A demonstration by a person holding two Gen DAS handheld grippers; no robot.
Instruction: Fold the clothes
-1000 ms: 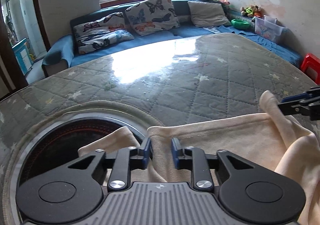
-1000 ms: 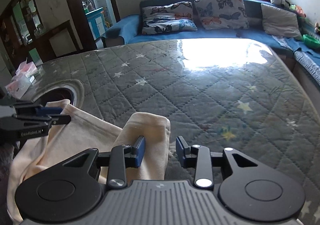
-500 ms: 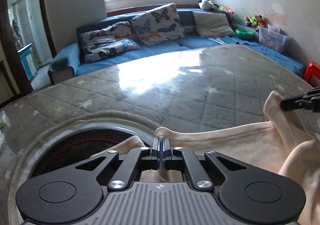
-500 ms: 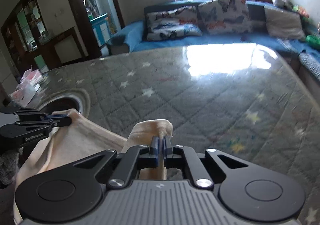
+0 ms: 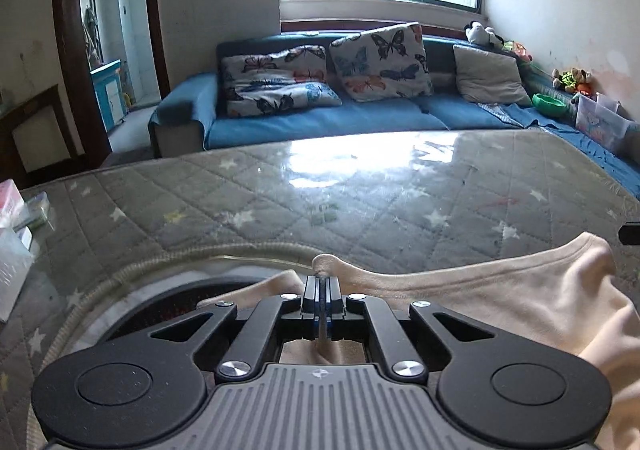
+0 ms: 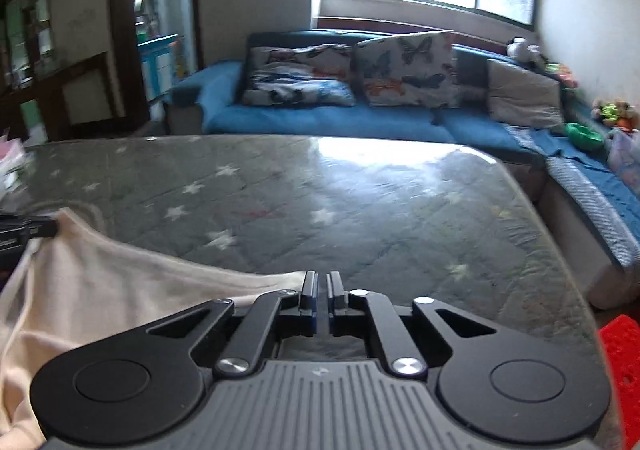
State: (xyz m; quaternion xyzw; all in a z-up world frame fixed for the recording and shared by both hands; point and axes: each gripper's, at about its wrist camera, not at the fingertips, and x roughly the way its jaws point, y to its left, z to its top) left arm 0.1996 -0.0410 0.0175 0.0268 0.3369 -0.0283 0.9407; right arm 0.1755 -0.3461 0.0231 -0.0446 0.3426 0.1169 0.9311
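Cream garment (image 5: 500, 298): its edge is pinched in the left hand-held gripper (image 5: 321, 292); the right hand-held gripper (image 6: 322, 290), jaws nearly together, meets the opposite corner, grip unclear. The cloth hangs stretched between them above the quilted, star-patterned worktop (image 5: 360, 201).

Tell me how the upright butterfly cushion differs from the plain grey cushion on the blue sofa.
The upright butterfly cushion is printed with coloured butterflies on a pale ground, while the grey cushion has no pattern. The butterfly cushion stands near the middle of the blue sofa, and the grey cushion sits further right, toward the corner. In this view the butterfly cushion looks the larger of the two. Both are propped against the sofa's backrest.
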